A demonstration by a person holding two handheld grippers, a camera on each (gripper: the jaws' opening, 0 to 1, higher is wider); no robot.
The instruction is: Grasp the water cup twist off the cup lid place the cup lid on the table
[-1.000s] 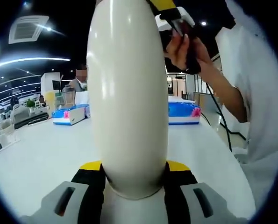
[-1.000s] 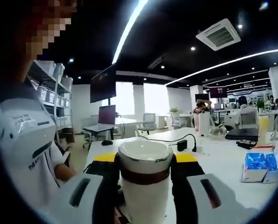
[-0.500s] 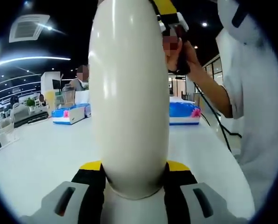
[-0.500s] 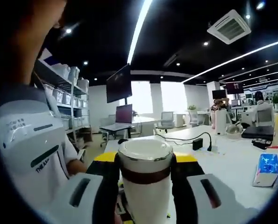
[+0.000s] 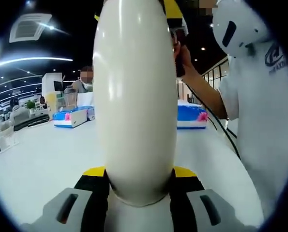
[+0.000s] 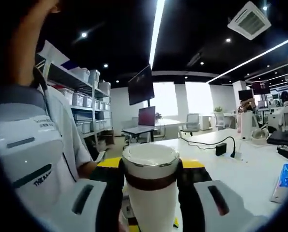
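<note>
Left gripper [image 5: 136, 186] clamps water cup [image 5: 134, 96]; right gripper [image 6: 150, 181] clamps cup lid [image 6: 150, 166].

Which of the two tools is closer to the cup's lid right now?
Right. The right tool is clamped just below the lid, at the brown band. The left tool grips the white cup body lower down.
</note>
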